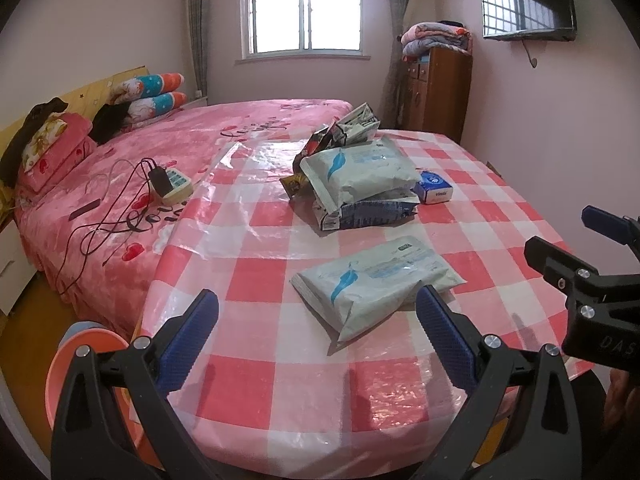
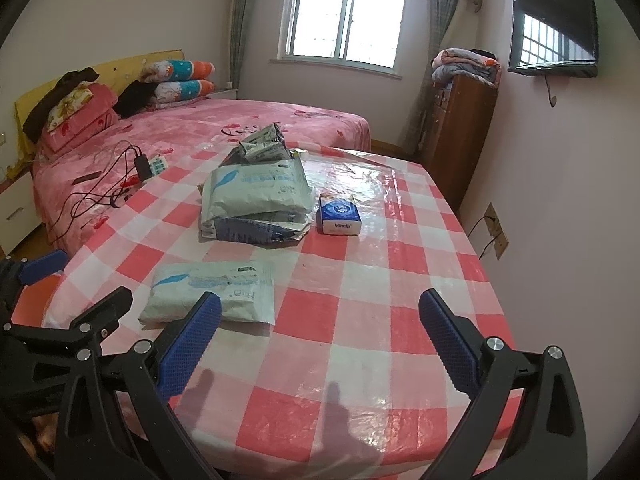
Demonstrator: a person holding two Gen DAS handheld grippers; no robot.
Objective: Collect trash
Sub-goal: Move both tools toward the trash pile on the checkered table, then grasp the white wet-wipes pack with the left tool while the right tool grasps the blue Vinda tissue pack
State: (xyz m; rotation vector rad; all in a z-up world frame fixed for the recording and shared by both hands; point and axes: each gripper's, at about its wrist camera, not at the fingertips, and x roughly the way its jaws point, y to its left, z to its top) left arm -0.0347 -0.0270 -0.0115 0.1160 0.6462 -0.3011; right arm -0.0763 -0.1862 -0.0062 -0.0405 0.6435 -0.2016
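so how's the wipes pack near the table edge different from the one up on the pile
The near pack lies alone, flat on the checked tablecloth; the pile pack rests on top of other packaging, tilted. The near pack sits just ahead of the open grippers; the pile pack lies farther back beside the small blue tissue pack. Both are pale soft packs with a blue swoosh.

Home bedroom, pink-quilted bed [image 1: 200,136] with stacked pillows [image 1: 156,96] at a yellow headboard [image 2: 132,64], curtained window [image 2: 344,16], wooden cabinet [image 2: 460,136] topped with folded blankets [image 2: 468,64], wall-mounted television [image 2: 556,28], checked tablecloth [image 2: 360,320].
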